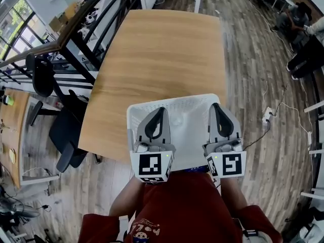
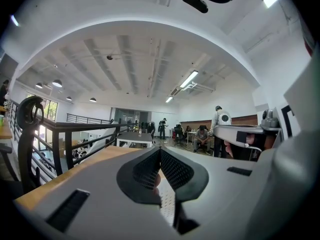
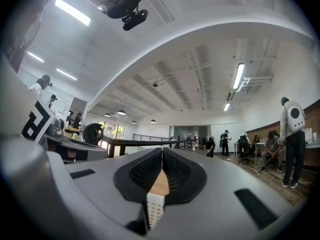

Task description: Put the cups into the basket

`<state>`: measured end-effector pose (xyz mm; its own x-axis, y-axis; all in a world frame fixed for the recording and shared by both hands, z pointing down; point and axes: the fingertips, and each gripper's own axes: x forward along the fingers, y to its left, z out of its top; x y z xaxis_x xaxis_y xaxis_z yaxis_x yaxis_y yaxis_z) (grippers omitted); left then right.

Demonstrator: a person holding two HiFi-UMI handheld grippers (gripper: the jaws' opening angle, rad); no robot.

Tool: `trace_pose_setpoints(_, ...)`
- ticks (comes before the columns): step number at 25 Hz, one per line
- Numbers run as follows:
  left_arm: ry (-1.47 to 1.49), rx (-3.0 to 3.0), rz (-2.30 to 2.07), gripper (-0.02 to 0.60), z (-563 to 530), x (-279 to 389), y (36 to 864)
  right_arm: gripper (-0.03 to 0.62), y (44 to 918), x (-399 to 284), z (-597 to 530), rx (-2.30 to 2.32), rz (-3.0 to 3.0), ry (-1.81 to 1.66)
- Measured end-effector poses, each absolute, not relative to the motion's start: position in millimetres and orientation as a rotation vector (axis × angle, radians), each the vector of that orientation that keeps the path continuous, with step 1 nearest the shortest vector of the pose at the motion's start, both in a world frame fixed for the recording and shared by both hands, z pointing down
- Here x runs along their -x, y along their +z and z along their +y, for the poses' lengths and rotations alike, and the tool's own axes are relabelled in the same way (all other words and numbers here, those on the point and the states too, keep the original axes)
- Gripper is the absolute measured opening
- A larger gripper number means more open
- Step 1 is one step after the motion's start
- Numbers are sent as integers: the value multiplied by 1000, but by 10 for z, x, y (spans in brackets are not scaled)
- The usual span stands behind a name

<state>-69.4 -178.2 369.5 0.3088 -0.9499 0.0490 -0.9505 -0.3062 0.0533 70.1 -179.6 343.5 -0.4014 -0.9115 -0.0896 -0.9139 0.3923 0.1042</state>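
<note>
Over the near end of the wooden table point(image 1: 162, 49), the person holds both tools side by side, jaws pointing away from the body toward the far end. The left gripper point(image 1: 161, 109) hangs above the left half of the white basket point(image 1: 172, 99) and the right gripper point(image 1: 216, 106) above its right half, well apart from each other, each with its marker cube nearest the red shirt point(image 1: 187, 201). The basket sits at the table's near edge, directly beneath them. A faint pale round form point(image 1: 177, 119) shows on its floor between the two tools; whether that is a cup I cannot tell. From the left gripper's own view the black ribbed pads point(image 2: 150, 170) meet at their tips with nothing pinched between them, and a strip of white basket mesh shows below the closed jaws. The right gripper's view shows the same: its pads touch at the tips and grip nothing, with a wedge of tabletop and a bit of mesh beneath. Only the head view takes in the basket's place on the table, the black chairs point(image 1: 66, 130) to the left and the plank floor point(image 1: 263, 75) to the right. Only the gripper views take in the room beyond: a dark railing point(image 2: 75, 129) along the left, long ceiling lights point(image 3: 239, 76), and people point(image 3: 290, 134) standing and sitting at far desks.
</note>
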Motion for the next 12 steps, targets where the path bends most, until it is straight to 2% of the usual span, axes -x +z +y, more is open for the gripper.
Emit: trace_pose_setpoints(12,1,-2476,-1808,8,-1783,727,3703,12,3436,-614,-1791,1687,2629,215)
